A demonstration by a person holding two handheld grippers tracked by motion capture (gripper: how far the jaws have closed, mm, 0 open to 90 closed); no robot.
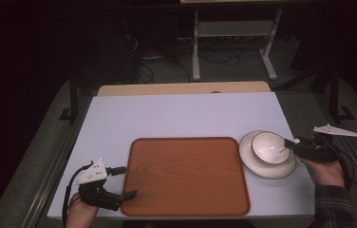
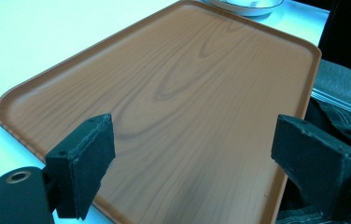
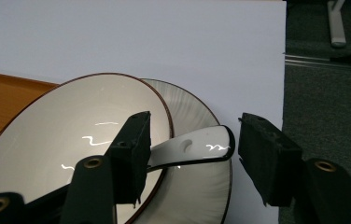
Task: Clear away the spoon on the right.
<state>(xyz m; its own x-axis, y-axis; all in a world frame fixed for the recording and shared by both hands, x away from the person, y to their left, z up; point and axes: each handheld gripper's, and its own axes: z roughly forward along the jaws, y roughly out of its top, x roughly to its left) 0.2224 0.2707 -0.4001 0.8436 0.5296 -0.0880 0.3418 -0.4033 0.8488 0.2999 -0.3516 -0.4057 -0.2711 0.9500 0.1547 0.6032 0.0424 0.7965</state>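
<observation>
Nothing loaded yet: brown wood-grain rectangular tray (image 1: 186,176) bare at frame centre. White bowl (image 1: 267,146), white ceramic spoon (image 3: 197,144) stacked on white plate (image 1: 262,168), right of tray. Right gripper (image 3: 190,156) jaws apart astride spoon handle; left gripper (image 2: 194,163) jaws apart over tray's lower-left corner. Likely left: moving dishes onto tray.

A brown tray (image 1: 186,178) lies on the white table (image 1: 181,114) between the two tongs. Its near left corner sits between the spread jaws of the left tongs (image 1: 125,182), and its far right edge is near the right tongs (image 1: 289,145). Just ahead of the right tongs, a white bowl (image 1: 267,148) stands on a plate (image 1: 262,170) beside the tray. A white spoon (image 3: 197,147) rests in the bowl, its handle reaching over the rim into the gap between the right tongs' jaws, nearer one jaw and clear of the other. Far beyond both tongs, past the table's wooden edge (image 1: 181,88), a white stand (image 1: 233,42) and cables (image 1: 214,57) are on the grey floor.
</observation>
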